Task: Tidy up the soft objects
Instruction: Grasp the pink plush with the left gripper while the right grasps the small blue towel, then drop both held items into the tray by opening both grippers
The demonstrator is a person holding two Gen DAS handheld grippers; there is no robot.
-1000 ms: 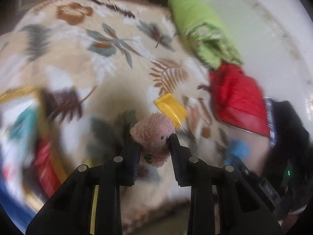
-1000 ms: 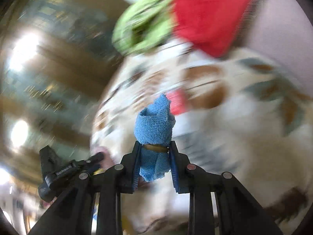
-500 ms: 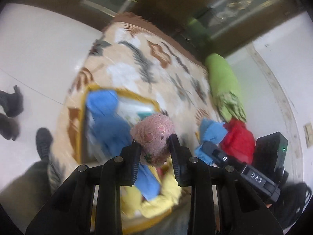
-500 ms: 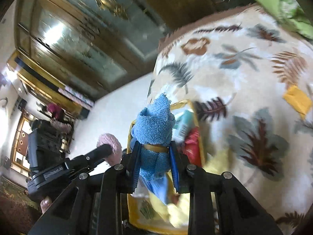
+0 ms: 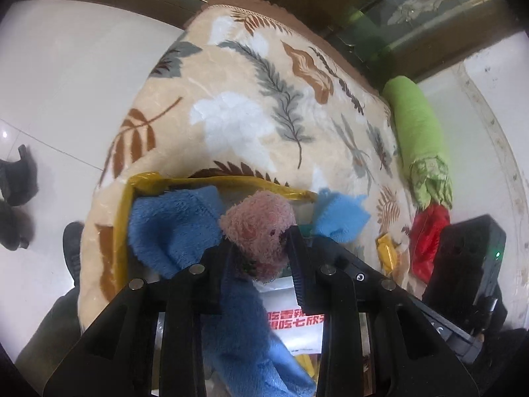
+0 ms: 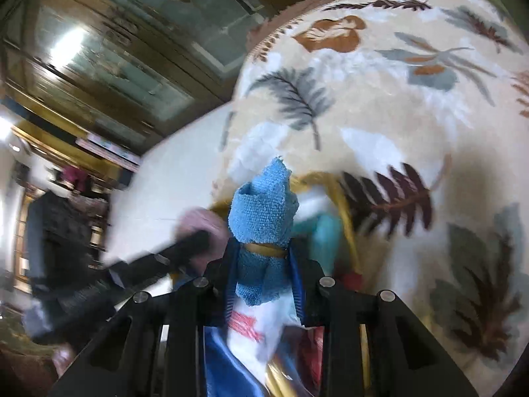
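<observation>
Left gripper (image 5: 261, 244) clenches pink toy (image 5: 259, 228), right gripper (image 6: 263, 258) a blue cloth (image 6: 263, 211), crowded above the bin (image 5: 122, 218); simultaneous release risks collision or spill.

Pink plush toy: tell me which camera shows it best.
Left wrist view: the pink plush toy sits sharp and central, clamped in the left gripper. The right wrist view shows only a blurred pink patch beside the left gripper's dark finger.
</observation>
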